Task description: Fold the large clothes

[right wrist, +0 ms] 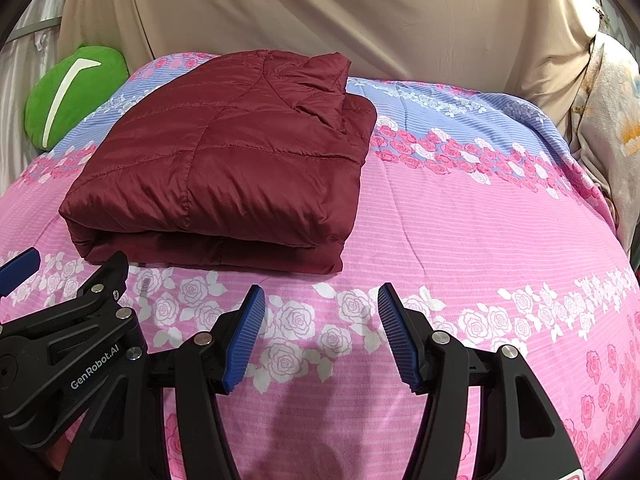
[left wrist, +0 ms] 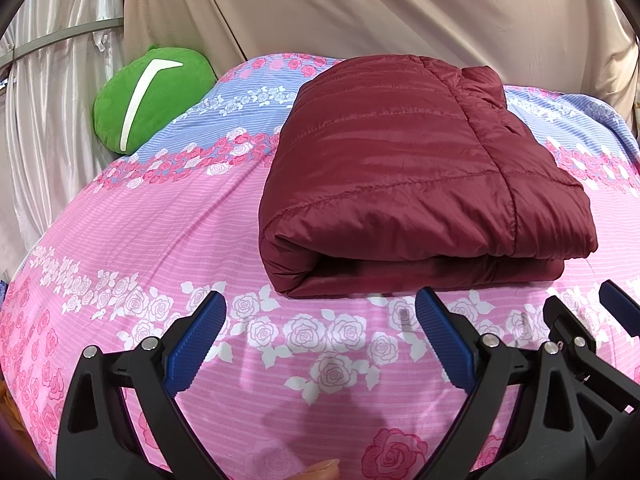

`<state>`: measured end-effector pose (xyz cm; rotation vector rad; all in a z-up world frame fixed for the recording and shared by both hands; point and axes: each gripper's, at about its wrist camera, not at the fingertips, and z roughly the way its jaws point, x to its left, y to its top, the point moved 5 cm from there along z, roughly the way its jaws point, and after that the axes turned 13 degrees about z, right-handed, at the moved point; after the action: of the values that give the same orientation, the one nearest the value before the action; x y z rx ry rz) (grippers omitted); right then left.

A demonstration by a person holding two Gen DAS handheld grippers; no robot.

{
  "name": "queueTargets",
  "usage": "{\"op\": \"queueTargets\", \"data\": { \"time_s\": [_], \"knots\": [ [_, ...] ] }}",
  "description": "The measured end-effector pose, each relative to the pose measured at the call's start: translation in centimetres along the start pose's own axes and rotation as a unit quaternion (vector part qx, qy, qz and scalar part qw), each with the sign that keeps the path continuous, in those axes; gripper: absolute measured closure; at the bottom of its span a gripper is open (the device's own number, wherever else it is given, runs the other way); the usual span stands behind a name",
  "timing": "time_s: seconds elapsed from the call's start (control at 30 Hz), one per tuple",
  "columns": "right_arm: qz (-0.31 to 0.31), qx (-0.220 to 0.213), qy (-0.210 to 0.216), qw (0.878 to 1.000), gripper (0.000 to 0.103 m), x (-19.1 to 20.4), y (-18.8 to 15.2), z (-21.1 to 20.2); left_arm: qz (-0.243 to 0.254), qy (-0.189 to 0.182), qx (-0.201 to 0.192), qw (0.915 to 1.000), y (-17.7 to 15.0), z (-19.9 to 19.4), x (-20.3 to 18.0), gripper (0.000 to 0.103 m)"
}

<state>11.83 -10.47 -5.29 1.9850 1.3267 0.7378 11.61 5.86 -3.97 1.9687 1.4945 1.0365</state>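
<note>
Folded maroon jacket [right wrist: 224, 160] lies on floral bedspread [right wrist: 460, 232], grippers apart.

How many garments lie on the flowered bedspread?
1: a folded maroon quilted puffer jacket, mid-bed beyond both open grippers. Nothing else garment-like shows; anything beneath it would be hidden.

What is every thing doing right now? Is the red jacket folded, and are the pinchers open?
Jacket: folded into a thick bundle, lying flat on the bedspread, touched by neither gripper.
Left gripper: open, empty, short of the jacket's near edge.
Right gripper: open, empty, also short of the jacket.
Bedspread: spread over the bed, mostly smooth.
Green cushion: leaning at the far left corner, against the curtain.
Curtain: hanging behind the bed, creased.
</note>
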Motion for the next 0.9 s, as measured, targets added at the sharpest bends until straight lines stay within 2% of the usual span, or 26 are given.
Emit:
{"op": "queueTargets", "data": {
  "time_s": [0.9],
  "knots": [
    [0.0, -0.001, 0.0, 1.0, 0.045, 0.06, -0.06, 0.04, -0.001, -0.004, 0.001, 1.0, -0.11, -0.01, 0.0, 0.012]
  ]
}}
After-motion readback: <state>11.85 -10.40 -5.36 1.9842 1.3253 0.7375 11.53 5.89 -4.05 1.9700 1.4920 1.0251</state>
